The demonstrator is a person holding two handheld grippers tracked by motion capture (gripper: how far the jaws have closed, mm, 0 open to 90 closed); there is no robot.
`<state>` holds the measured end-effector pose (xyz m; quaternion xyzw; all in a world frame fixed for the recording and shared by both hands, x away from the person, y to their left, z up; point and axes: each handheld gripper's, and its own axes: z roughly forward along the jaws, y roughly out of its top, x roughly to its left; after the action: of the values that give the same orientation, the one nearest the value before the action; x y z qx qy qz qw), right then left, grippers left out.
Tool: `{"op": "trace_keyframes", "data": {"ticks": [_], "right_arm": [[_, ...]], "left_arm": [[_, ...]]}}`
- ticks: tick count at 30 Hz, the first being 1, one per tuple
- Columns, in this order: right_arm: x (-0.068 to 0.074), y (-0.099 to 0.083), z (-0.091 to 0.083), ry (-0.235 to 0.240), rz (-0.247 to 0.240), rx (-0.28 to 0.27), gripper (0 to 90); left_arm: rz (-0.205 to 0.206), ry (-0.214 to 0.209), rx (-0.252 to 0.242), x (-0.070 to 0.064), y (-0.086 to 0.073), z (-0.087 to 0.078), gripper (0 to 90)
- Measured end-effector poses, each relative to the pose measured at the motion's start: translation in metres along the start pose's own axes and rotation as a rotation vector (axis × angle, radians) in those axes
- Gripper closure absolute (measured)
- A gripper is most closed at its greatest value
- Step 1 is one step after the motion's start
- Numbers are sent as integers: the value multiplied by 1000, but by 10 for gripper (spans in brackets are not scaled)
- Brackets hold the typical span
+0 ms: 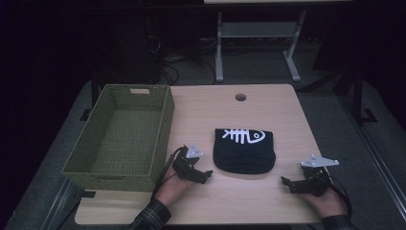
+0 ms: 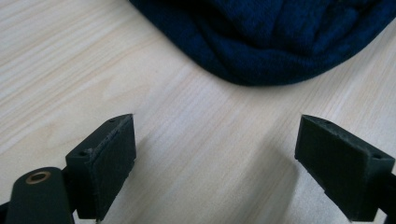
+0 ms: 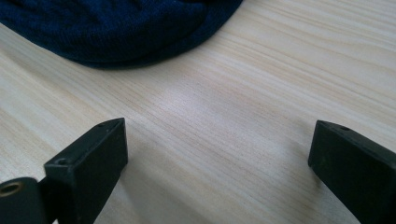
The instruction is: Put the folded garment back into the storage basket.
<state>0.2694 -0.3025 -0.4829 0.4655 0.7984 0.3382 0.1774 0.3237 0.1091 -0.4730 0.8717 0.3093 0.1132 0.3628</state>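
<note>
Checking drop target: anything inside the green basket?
The green basket looks empty: bare woven floor in the high view. The strip behind its near wall is hidden. The dark beanie lies outside it, on the table.

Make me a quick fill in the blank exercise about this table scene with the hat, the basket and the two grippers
1. The white design on the dark hat is a fish ____.
2. The green basket stands on the table to the ____ of the hat in the high view.
3. The jaws of the left gripper and the right gripper are both ____.
4. The hat lies ____ the two grippers.

Missing words: skeleton; left; open; between
</note>
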Motion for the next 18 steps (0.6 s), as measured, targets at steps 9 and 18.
{"op": "trace_keyframes", "data": {"ticks": [9,18], "right_arm": [[0,0,0,0,0,0,43],[0,0,0,0,0,0,43]], "left_arm": [[-16,-14,-42,5,16,-5,119],[-14,-37,-44,7,36,0,118]]}}
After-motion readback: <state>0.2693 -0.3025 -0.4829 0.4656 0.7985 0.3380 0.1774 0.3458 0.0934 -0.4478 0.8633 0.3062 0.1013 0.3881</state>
